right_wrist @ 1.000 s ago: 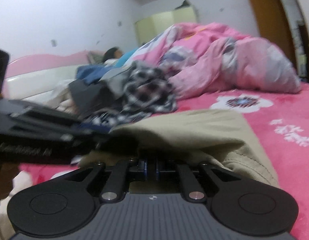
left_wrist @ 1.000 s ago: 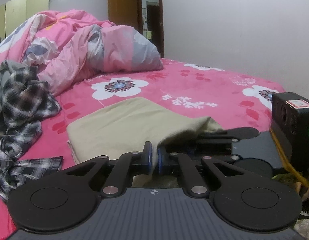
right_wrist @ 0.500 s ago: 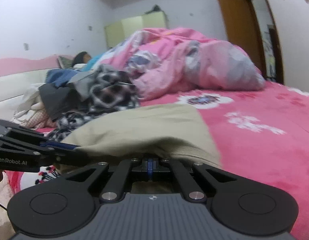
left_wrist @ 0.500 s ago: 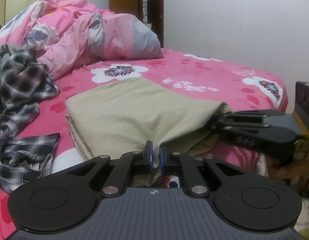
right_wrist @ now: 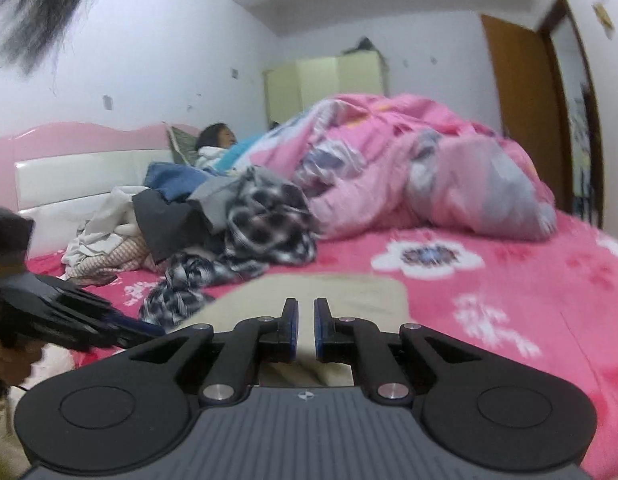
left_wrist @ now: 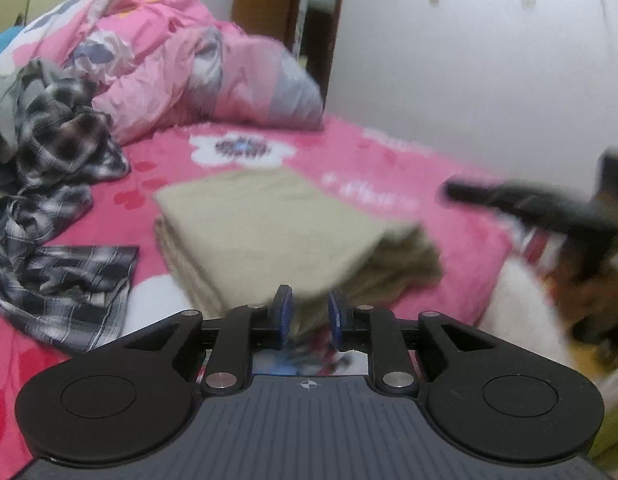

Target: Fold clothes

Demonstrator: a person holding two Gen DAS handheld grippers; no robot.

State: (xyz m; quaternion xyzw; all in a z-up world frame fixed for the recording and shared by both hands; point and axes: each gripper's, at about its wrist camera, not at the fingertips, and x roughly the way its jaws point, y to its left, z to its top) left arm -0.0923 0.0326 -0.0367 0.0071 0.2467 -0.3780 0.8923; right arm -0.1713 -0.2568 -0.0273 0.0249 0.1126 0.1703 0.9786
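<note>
A khaki garment (left_wrist: 269,224) lies folded in a flat stack on the pink flowered bed sheet (left_wrist: 389,168). My left gripper (left_wrist: 309,304) hangs just off its near edge. Its jaws are opening, and the cloth's edge shows in the gap with the pads clear of it. In the right wrist view the garment (right_wrist: 349,292) lies under and beyond my right gripper (right_wrist: 305,308). Its jaws are opening too, with a narrow gap and nothing between them. The right gripper (left_wrist: 461,192) shows blurred at the right of the left wrist view, and the left gripper (right_wrist: 141,326) at the lower left of the right wrist view.
A crumpled black-and-white plaid shirt (left_wrist: 57,152) sprawls left of the garment, with more loose clothes (right_wrist: 121,220) behind it. A bunched pink quilt (right_wrist: 409,160) fills the far side. A person (right_wrist: 217,136) lies by the headboard (right_wrist: 69,168). A brown door (right_wrist: 517,112) stands far right.
Both grippers were shut on the khaki cloth's edge; now both stand apart and clear of it, drawn back from the garment. The folded layer lies flat.
</note>
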